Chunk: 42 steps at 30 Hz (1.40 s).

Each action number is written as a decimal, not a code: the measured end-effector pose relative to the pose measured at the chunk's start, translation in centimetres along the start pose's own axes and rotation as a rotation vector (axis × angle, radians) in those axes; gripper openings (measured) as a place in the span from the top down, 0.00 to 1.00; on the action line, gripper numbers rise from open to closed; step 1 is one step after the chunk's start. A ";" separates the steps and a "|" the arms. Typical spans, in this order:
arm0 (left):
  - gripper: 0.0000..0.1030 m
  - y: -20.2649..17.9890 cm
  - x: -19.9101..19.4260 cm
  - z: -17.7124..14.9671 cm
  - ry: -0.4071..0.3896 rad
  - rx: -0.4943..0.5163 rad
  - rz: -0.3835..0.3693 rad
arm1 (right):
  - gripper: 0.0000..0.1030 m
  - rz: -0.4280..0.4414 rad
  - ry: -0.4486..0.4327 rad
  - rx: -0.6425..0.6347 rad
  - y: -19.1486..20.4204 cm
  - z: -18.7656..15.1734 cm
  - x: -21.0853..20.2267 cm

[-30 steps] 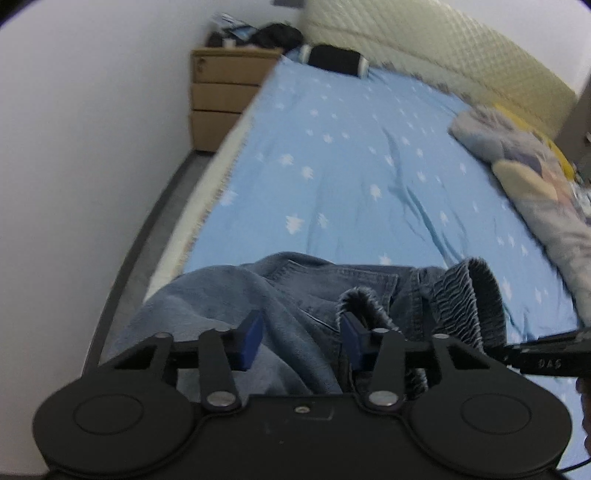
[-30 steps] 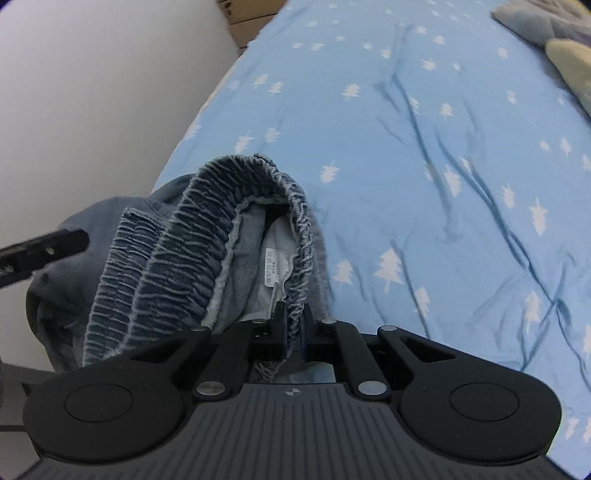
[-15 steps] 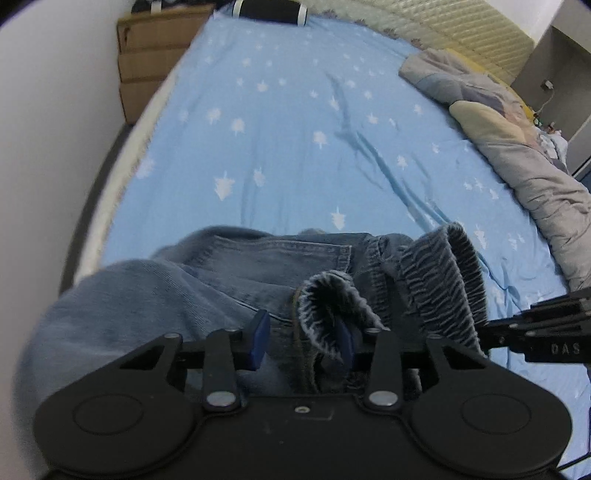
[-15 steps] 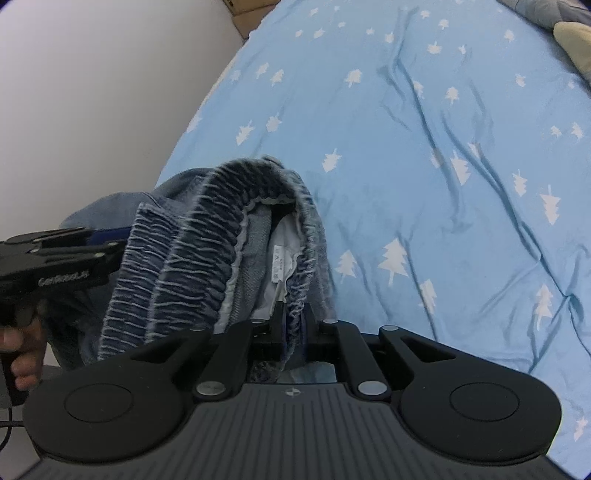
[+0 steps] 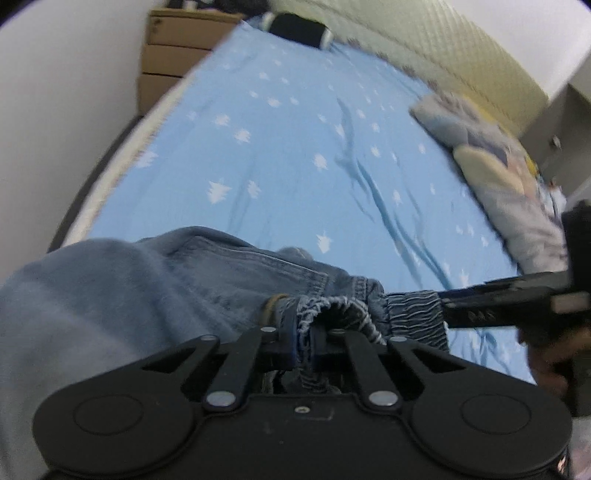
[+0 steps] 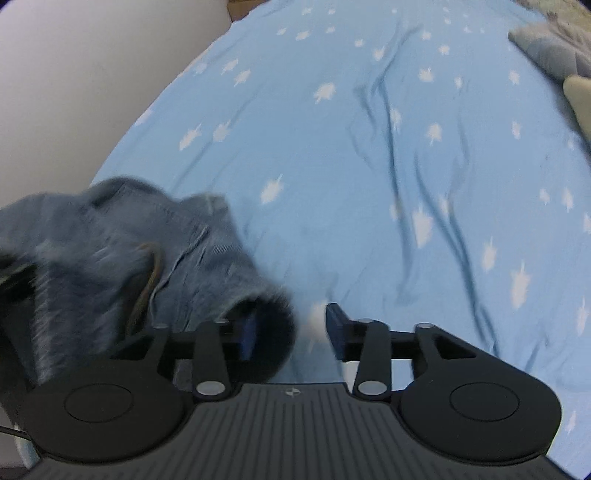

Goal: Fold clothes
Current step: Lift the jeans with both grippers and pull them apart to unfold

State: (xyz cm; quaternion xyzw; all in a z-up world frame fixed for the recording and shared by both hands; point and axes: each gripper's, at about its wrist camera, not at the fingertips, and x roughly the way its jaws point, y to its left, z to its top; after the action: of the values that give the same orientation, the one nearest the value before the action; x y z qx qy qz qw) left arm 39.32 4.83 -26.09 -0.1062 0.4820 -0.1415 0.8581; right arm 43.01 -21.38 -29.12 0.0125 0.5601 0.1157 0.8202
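Observation:
Blue denim jeans (image 5: 122, 291) with an elastic waistband (image 5: 410, 314) hang at the near edge of the bed. My left gripper (image 5: 304, 341) is shut on the frayed waistband edge. In the right wrist view the jeans (image 6: 122, 269) bunch at the lower left, blurred. My right gripper (image 6: 290, 328) is open, with the waistband just at its left finger (image 6: 245, 332); whether it touches is unclear. The right gripper also shows in the left wrist view (image 5: 517, 299), at the waistband's right end.
The bed has a light blue sheet (image 5: 295, 147) with white tree prints. A grey and yellow quilt (image 5: 498, 170) lies along its right side. A black bolster (image 5: 299, 29), a padded headboard (image 5: 443, 48) and wooden drawers (image 5: 170, 55) are at the far end. A white wall is on the left.
My left gripper has closed on the waistband edge. My right gripper has opened and let go of the waistband, which has dropped to its left.

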 end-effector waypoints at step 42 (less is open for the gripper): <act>0.96 -22.1 -27.7 -21.6 -0.599 -0.387 0.204 | 0.94 0.234 -0.360 -0.293 -4.2 -4.4 -24.5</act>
State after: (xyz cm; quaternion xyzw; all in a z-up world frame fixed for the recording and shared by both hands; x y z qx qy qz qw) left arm 4.02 -7.36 -8.02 -0.2546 0.2355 0.0758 0.9349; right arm 31.18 -30.99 -8.96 -0.0213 0.3770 0.2854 0.8809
